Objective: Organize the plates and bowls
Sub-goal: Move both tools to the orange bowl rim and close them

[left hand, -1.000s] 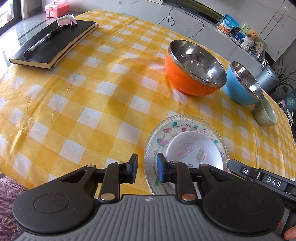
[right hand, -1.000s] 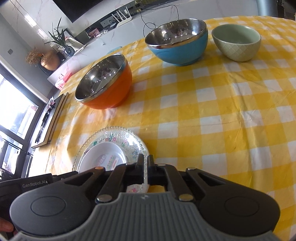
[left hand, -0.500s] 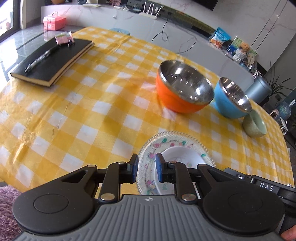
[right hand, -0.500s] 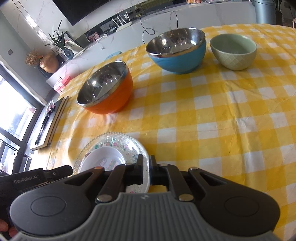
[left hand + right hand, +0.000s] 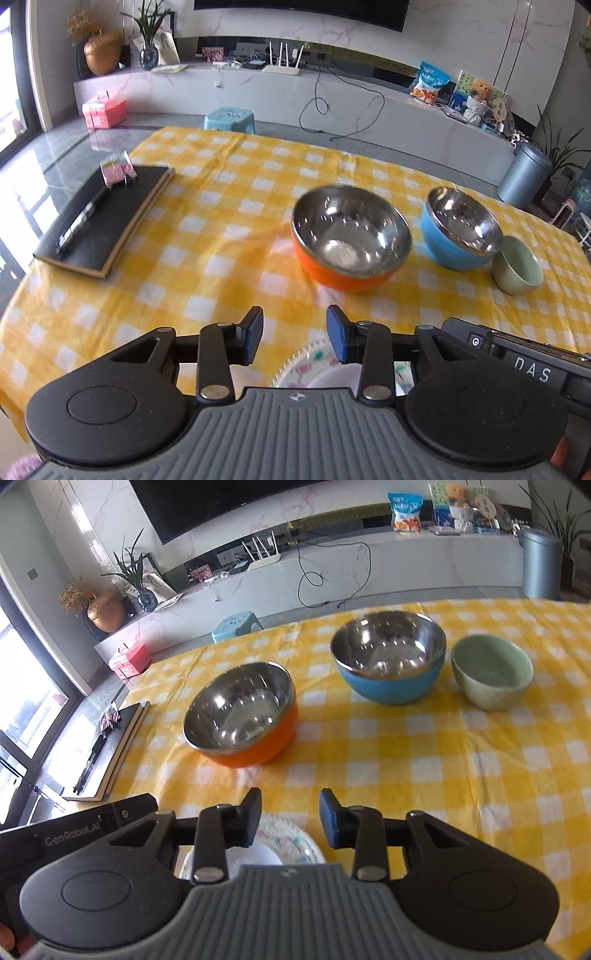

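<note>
Three bowls sit in a row on the table with the yellow and white checked cloth [image 5: 221, 236]. The orange bowl [image 5: 351, 242] is the biggest, shiny silver inside, and sits in the middle of the table. To its right is the blue bowl [image 5: 460, 230], also shiny inside. The little pale green bowl [image 5: 517, 266] is just beside the blue one, on the far right; I cannot tell if they touch.

Near the front edge lies a glass plate [image 5: 291, 840] with small pink and green pictures and a bumpy rim. A white dish [image 5: 251, 854] rests in it. Both grippers hide most of them, so the pictures are hard to make out.

The left gripper [image 5: 294, 334] has its blue-padded fingers spread wide, holding nothing, above the plate's near left side. The right gripper [image 5: 288, 818] is spread wide too, holding nothing, by the plate's right side.

A black notebook [image 5: 107, 218] with a pen [image 5: 81, 221] lies far left. The views are a bit blurry.
</note>
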